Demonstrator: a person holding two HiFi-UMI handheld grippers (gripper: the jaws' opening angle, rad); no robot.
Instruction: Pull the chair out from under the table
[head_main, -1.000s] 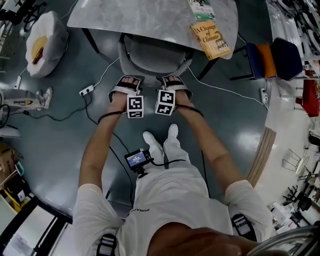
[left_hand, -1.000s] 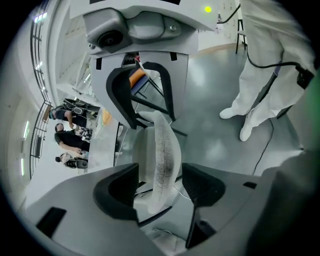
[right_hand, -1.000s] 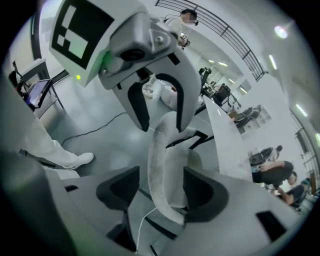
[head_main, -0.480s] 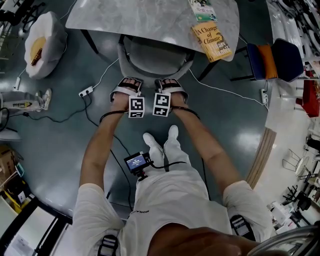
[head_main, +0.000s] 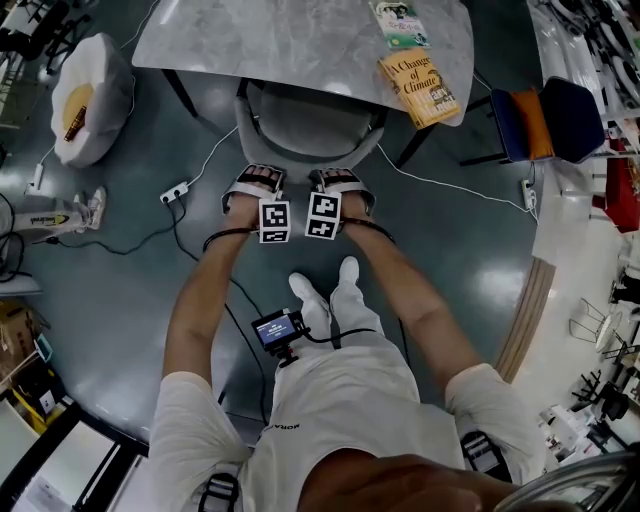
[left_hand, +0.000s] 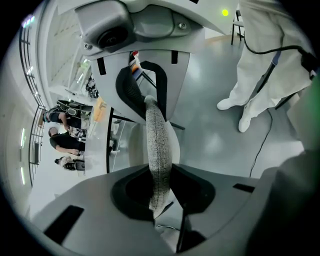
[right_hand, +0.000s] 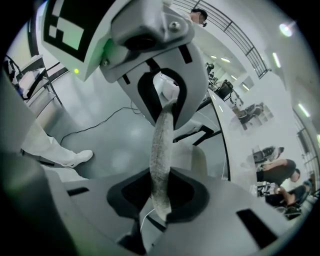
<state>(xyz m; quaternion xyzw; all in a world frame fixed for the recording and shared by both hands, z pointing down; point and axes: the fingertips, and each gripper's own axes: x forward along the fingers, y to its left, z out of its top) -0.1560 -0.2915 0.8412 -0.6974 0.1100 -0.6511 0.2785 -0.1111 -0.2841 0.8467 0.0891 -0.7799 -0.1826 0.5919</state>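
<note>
A grey upholstered chair (head_main: 308, 118) stands tucked under the marble table (head_main: 290, 40), its curved back rim (head_main: 305, 152) toward me. My left gripper (head_main: 260, 182) and right gripper (head_main: 338, 182) sit side by side on that rim. The left gripper view has the grey fabric rim (left_hand: 160, 145) running up between the left gripper (left_hand: 159, 172) jaws, which have just been closing and now pinch it. In the right gripper view the same rim (right_hand: 162, 145) is clamped in the right gripper (right_hand: 162, 185), whose jaws have also just been closing.
Two books (head_main: 420, 85) lie on the table's right end. A white cushion (head_main: 90, 85) sits on the floor at left, a power strip with cables (head_main: 175, 190) near the chair, and a blue and orange chair (head_main: 545, 115) at right. My feet (head_main: 330, 285) stand just behind the grippers.
Both grippers have sunk a little onto the chair's back rim and drawn closer together, and their jaws have closed on it. The chair has not shifted.
</note>
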